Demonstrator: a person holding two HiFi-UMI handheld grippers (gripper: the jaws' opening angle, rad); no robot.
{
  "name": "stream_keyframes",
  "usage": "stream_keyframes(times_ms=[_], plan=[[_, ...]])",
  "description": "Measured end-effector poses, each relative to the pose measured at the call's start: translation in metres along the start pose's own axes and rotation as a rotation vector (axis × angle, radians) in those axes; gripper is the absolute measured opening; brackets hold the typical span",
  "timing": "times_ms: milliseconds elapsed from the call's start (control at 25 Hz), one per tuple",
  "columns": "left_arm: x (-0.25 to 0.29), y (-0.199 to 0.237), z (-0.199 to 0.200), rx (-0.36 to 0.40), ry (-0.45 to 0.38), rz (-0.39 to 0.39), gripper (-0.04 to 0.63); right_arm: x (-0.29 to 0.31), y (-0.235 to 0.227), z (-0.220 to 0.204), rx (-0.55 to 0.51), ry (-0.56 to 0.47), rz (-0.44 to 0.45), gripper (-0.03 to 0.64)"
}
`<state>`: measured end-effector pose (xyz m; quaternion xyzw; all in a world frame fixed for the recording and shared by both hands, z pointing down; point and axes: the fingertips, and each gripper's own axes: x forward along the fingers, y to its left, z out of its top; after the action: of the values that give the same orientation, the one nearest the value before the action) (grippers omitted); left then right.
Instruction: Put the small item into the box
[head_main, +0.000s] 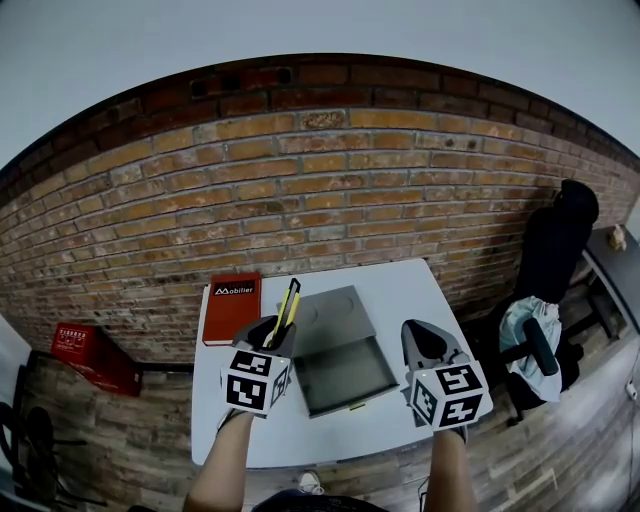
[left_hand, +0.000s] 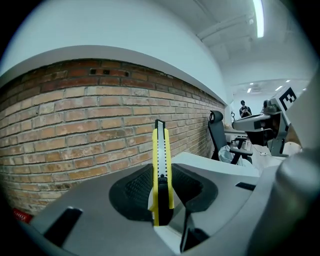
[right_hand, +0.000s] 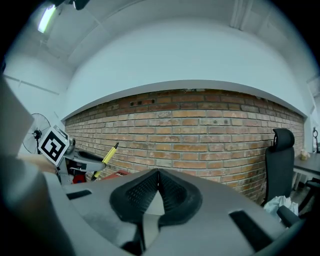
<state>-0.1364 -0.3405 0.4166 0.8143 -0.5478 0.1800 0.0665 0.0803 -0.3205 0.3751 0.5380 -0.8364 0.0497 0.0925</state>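
A yellow and black utility knife (head_main: 288, 305) stands upright between the pads of my left gripper (head_main: 277, 333), which is shut on it. In the left gripper view the knife (left_hand: 161, 165) rises out of the left gripper (left_hand: 162, 186) toward the brick wall. An open grey box (head_main: 350, 404) lies on the white table (head_main: 425, 285), just right of the knife, with its lid (head_main: 332, 318) folded back. To the right of the box my right gripper (head_main: 421, 332) is held above the table, and its jaws (right_hand: 157, 176) are shut with nothing in them.
A red book (head_main: 231, 307) lies at the table's back left corner. A red crate (head_main: 85, 352) sits on the floor to the left. An office chair with a black jacket (head_main: 556, 250) stands to the right. A brick wall runs behind the table.
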Motion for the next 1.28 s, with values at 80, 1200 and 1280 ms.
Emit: stream_keyframes(times_ms=[80, 1200, 1280], plan=[[0.004, -0.002, -0.002, 0.012, 0.01, -0.013, 0.129, 0.001, 0.0, -0.001, -0.001, 0.001, -0.003, 0.02], [0.069, -0.065, -0.065, 0.239, 0.279, -0.295, 0.129, -0.003, -0.011, -0.026, 0.031, 0.043, -0.052, 0.02], [0.073, -0.072, -0.069, 0.269, 0.295, -0.319, 0.129, -0.004, -0.012, -0.028, 0.032, 0.046, -0.056, 0.02]])
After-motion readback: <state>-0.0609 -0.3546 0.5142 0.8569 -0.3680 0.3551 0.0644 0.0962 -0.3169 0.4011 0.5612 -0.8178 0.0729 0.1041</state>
